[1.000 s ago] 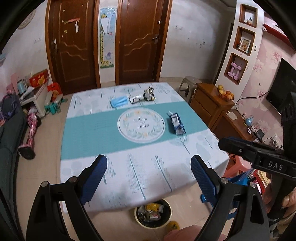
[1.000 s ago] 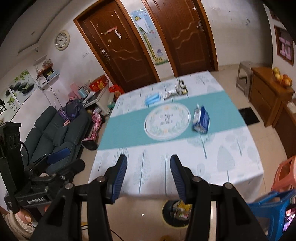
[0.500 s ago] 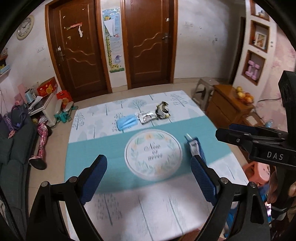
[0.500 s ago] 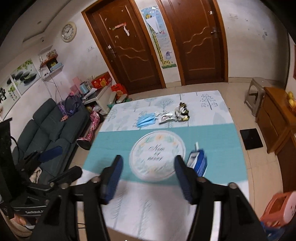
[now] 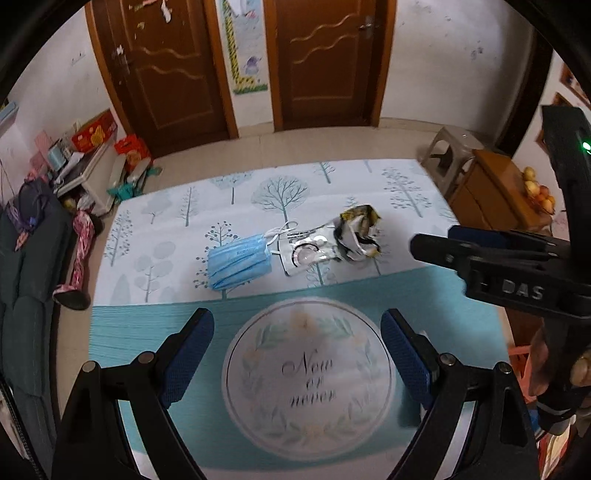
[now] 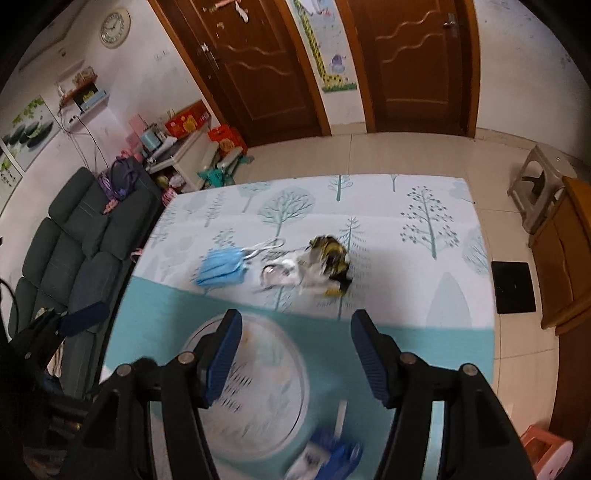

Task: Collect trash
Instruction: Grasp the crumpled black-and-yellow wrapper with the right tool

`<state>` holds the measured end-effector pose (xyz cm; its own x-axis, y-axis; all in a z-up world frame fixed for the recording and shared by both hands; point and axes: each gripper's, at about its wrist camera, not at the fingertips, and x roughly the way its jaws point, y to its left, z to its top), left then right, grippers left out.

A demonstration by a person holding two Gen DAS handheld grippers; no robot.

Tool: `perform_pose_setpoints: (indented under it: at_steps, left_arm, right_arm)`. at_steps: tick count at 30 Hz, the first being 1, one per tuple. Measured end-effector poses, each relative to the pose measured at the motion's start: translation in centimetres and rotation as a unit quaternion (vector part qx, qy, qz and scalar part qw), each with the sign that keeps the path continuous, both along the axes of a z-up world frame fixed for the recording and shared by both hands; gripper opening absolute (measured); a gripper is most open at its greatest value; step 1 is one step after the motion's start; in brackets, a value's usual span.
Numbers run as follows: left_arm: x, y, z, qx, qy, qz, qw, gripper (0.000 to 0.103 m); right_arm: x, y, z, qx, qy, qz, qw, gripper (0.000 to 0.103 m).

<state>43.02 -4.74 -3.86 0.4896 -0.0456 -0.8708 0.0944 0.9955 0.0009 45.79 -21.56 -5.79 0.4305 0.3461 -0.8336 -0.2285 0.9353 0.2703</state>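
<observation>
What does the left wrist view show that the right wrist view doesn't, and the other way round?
Only the left wrist view: the fruit on the wooden cabinet, and the right gripper seen from the side. Only the right wrist view: the blue carton near the bottom edge, the wall clock and the sofa. Both share the blue face mask, the silver wrapper, the crumpled yellow-black wrapper and the round emblem.

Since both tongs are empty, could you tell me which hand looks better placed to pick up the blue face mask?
Probably the left: the blue face mask lies just ahead of the open left tongs, while the right tongs face the crumpled wrapper.
</observation>
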Motion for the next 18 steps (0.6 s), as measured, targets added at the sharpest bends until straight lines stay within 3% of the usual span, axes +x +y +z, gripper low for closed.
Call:
perform_pose_setpoints:
  at_steps: [7, 12, 18]
  left_arm:
    - [4.2, 0.1, -3.4, -0.004, 0.027, 0.019, 0.9994, 0.091]
    - [5.9, -0.9, -5.1, 0.016, 0.037, -0.006, 0.9992, 0.091]
    - [8.1, -2.2, -7.0, 0.046, 0.052, -0.045, 0.9966, 0.091]
  right_arm:
    - [6.5, 2.2, -5.7, -0.013, 0.048, 0.000, 0.999, 0.061]
    - [8.9, 2.6, -8.5, -0.018, 0.059, 0.000, 0.998, 0.061]
    - [9.3, 1.6, -9.1, 0.003, 0.051, 0.019, 0.998, 0.055]
